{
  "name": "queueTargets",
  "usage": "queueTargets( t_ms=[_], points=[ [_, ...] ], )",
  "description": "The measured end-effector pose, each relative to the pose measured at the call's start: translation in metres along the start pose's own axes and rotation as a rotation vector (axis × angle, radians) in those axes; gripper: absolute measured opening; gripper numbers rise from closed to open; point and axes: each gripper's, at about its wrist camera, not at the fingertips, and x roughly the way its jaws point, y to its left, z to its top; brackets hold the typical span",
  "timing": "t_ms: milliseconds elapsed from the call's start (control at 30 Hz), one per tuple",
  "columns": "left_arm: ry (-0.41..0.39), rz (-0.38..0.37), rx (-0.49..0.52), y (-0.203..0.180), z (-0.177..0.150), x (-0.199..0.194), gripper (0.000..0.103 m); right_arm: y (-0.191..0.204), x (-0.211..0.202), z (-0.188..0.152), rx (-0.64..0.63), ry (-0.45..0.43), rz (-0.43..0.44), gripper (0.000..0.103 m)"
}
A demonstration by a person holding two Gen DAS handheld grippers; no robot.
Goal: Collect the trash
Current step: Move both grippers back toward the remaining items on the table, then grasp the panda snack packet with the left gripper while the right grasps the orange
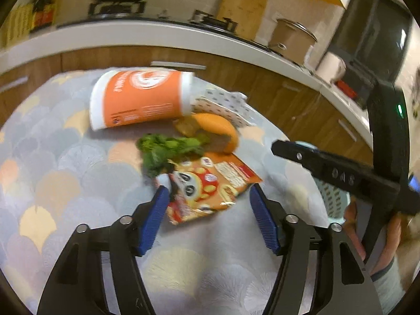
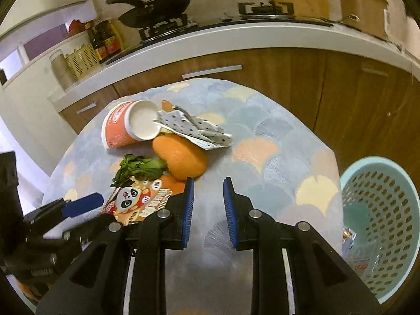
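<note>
Trash lies on a round table with a scallop-pattern cloth (image 1: 52, 173). An orange paper cup (image 1: 139, 97) lies on its side, also in the right wrist view (image 2: 120, 128). Beside it are an orange peel (image 1: 218, 126) (image 2: 181, 157), green leaves (image 1: 168, 147) (image 2: 139, 168), a crumpled dotted napkin (image 2: 194, 128) (image 1: 228, 105) and a panda snack wrapper (image 1: 210, 186) (image 2: 136, 202). My left gripper (image 1: 208, 197) is open, its jaws on either side of the wrapper's near end. My right gripper (image 2: 208, 191) is open and empty over bare cloth, right of the peel.
A light blue perforated trash basket (image 2: 380, 210) stands off the table's right edge, with some wrappers inside. Behind the table runs a wooden cabinet with a white counter (image 2: 236, 36), a stove with a wok (image 2: 157, 2) and a pot (image 2: 362, 5).
</note>
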Motion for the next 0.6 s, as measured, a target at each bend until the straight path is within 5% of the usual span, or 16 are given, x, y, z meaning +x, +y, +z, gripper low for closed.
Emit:
queueTargets(
  t_ms=[600],
  points=[
    [0.038,0.274,0.262,-0.036,-0.013,0.032,0.062,-0.028,0.018,-0.025,0.126,0.045,0.055,0.02]
  ],
)
